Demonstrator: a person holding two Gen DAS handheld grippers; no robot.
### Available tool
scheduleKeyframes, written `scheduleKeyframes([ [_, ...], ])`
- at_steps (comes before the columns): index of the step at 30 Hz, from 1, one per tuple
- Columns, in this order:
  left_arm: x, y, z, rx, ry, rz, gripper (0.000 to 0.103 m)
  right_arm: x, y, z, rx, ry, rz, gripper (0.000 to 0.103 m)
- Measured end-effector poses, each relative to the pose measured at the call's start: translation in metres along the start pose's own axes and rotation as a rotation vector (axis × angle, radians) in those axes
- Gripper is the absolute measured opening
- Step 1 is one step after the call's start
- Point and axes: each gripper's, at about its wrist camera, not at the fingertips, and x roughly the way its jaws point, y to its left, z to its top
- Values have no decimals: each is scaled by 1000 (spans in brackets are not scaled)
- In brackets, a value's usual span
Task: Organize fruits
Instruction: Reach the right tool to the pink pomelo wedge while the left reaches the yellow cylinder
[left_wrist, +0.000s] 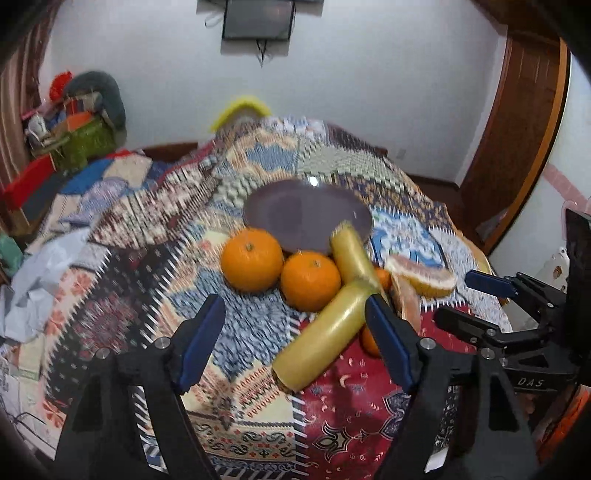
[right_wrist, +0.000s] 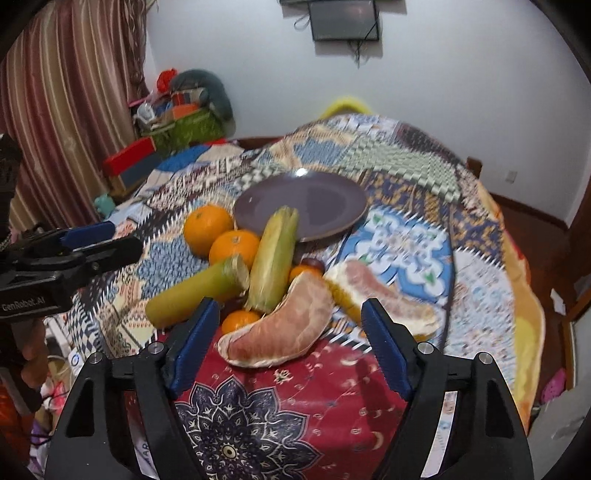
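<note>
Both tongs, left gripper (left_wrist: 295, 339) and right gripper (right_wrist: 290, 343), are released, gripping nothing. I'd grab the peeled pink pomelo wedge (right_wrist: 280, 332) gently and drop it on the round purple plate (right_wrist: 332, 192) just behind.

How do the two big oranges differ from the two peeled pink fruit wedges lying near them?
The oranges are round, bright orange and whole, skin on; the wedges are curved, pale pink and peeled. The oranges sit side by side left of the plate; the wedges lie nearer the camera, towards the right. All four rest on the patterned cloth, none on the plate.
</note>
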Motion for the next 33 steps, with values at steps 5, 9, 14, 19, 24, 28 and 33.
scheduleKeyframes([
  [5,18,-6,-14,13,63,-27,75,16,2,-7,19,62,61,77],
  [9,32,-10,-21,35,102,-3,75,28,5,-13,2,104,73,77],
  [14,42,-8,-24,26,132,-11,75,39,-1,-17,31,149,115,66],
  [19,55,-13,-26,49,155,-11,75,30,-1,-18,14,135,132,55],
  [24,73,-11,-27,39,194,2,67,23,-16,-23,32,145,124,49],
  [28,76,-10,-29,33,195,11,61,15,-27,-28,65,143,117,48],
  [33,67,-6,-33,12,211,-22,50,6,-31,-29,63,133,76,48],
])
